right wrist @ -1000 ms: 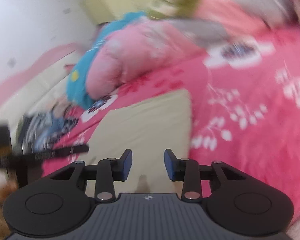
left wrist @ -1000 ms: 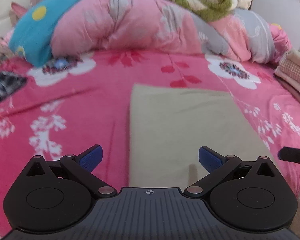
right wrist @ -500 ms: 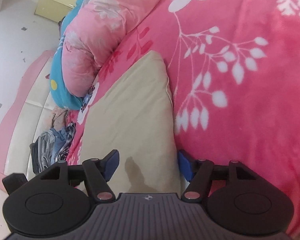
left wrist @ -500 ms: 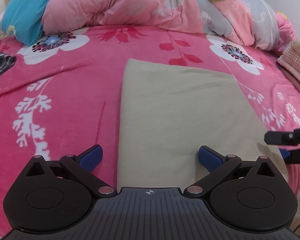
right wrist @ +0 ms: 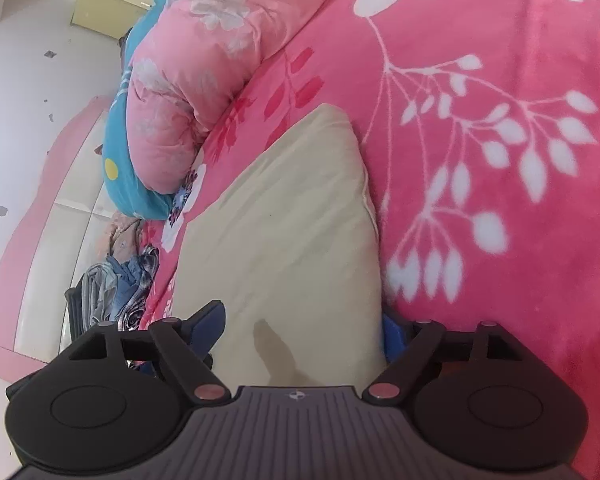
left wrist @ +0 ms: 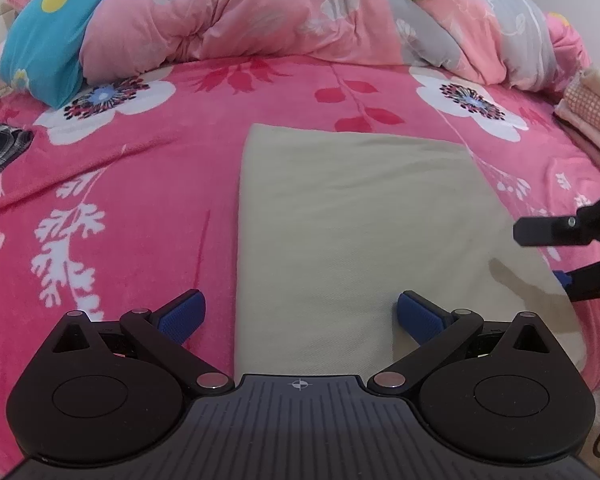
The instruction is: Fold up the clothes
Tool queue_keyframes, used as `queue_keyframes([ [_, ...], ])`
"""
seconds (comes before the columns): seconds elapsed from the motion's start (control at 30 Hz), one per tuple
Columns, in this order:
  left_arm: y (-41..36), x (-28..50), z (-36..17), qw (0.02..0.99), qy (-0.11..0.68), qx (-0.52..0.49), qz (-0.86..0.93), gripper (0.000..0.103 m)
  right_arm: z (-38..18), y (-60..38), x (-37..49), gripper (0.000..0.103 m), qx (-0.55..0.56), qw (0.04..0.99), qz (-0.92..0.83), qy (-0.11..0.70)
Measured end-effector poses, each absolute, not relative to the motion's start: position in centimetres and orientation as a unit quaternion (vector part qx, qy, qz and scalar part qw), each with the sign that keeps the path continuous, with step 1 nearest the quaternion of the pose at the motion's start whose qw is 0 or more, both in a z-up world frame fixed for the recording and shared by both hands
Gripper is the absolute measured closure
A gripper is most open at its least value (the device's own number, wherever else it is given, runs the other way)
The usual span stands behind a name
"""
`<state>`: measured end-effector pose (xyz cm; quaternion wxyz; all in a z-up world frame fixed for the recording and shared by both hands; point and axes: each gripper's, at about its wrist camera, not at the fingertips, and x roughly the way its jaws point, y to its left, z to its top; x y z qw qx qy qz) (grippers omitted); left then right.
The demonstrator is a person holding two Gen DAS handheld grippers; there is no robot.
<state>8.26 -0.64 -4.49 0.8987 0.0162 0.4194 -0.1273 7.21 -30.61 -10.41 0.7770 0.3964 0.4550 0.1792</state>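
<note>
Beige garment [left wrist: 352, 232], folded flat.
Smooth rectangle on the pink floral bedspread [left wrist: 140, 184], near its front edge; small darker stain at near right corner.

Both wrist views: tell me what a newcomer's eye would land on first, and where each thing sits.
The bright pink floral blanket fills both views, and a folded beige garment lies flat on it in the middle, with a darker stain near its near right corner. A rolled pink quilt and a blue pillow are heaped along the far side. The left gripper straddles the garment's near left edge with jaws wide, and the right gripper is opening at the right corner.
</note>
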Motion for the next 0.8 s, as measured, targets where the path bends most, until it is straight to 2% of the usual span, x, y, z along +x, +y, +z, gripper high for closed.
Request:
queue_keyframes([
  [0.1, -0.8, 8.2, -4.5, 0.899, 0.419, 0.019, -0.125, 0.000, -10.5, -30.5, 7.6, 0.012, 0.400, 0.775, 0.189, 0.452],
  [0.8, -1.5, 8.1, -4.3, 0.899, 0.417, 0.043, -0.125, 0.000, -11.3, -30.3, 9.7, 0.007, 0.411, 0.771, 0.215, 0.436],
])
